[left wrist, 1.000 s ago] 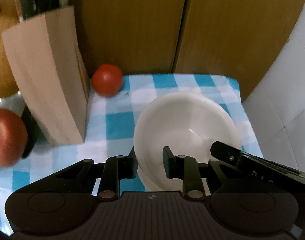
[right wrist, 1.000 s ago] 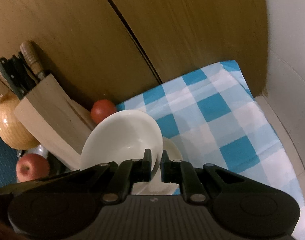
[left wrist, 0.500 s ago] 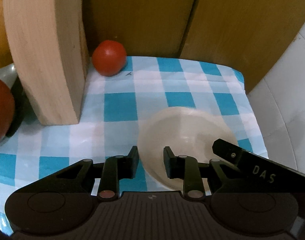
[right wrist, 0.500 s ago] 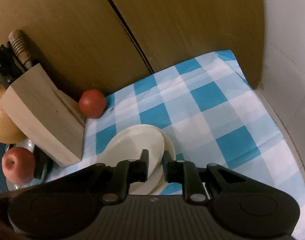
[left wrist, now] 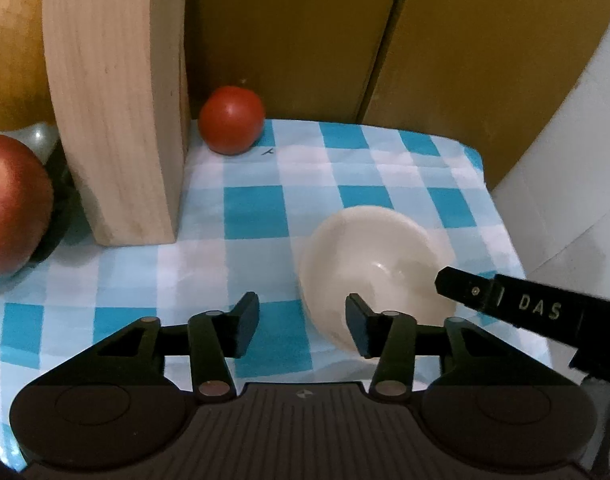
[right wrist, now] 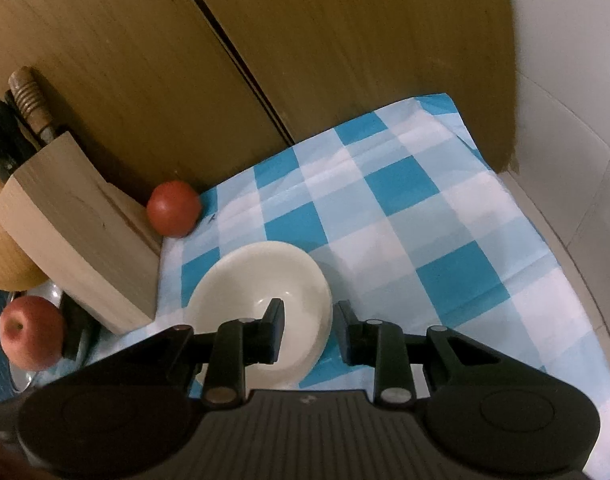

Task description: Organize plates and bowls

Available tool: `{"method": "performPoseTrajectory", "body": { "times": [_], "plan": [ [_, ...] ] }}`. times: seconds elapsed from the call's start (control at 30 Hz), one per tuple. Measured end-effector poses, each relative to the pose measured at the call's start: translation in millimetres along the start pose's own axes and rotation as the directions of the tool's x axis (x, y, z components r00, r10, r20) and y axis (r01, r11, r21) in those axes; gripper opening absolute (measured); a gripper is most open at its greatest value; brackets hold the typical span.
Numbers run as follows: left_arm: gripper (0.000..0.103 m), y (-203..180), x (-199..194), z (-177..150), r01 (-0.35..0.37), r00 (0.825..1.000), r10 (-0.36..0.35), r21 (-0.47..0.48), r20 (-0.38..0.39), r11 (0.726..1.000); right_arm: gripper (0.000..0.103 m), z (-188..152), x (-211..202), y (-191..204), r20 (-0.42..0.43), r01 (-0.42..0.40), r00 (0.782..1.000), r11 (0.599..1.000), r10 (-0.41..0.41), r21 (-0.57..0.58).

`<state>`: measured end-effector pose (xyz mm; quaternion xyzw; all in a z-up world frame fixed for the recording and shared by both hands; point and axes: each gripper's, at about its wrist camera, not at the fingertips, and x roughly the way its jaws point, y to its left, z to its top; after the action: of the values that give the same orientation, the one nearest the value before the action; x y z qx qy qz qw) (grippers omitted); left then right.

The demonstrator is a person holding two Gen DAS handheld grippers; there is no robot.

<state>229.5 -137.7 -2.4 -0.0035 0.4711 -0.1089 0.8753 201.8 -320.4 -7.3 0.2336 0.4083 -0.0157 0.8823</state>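
A white bowl (left wrist: 369, 264) rests on the blue-checked cloth (left wrist: 253, 216). It also shows in the right wrist view (right wrist: 261, 292). Whether it sits on a plate under it cannot be told. My left gripper (left wrist: 303, 322) is open, its right finger at the bowl's near-left rim, nothing between the jaws. My right gripper (right wrist: 309, 328) is open with the bowl's near-right rim between its fingers, its left finger inside the bowl. The right gripper's finger (left wrist: 505, 300) reaches over the bowl from the right in the left wrist view.
A wooden knife block (left wrist: 117, 112) stands at the left, with a red tomato (left wrist: 231, 120) beside it against the wooden cabinet doors (left wrist: 305, 32). A red apple (left wrist: 9, 204) lies far left. A white tiled wall (right wrist: 565, 120) bounds the right side.
The bowl came down from a lifted, tilted hold onto the cloth. Both grippers opened from shut on its rim. The left gripper drew back a little to the left.
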Motion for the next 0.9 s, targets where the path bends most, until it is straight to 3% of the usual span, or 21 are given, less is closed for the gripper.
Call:
{"method": "performPoseTrajectory", "body": {
  "times": [0.53,0.9],
  "plan": [
    [0.071,-14.8,3.7,-15.1,-0.13,0.988,0.12,0.109,0.096,0.985,0.028,-3.1,5.8,3.0,0.01,-0.001,1.0,0.999,0.002,-0.044],
    [0.071,-17.0,14.2,-13.5,-0.132,0.989,0.123,0.122,0.079,0.984,0.028,-4.9,15.2,1.2,-0.006,-0.004,1.0,0.999,0.004,-0.038]
  ]
}}
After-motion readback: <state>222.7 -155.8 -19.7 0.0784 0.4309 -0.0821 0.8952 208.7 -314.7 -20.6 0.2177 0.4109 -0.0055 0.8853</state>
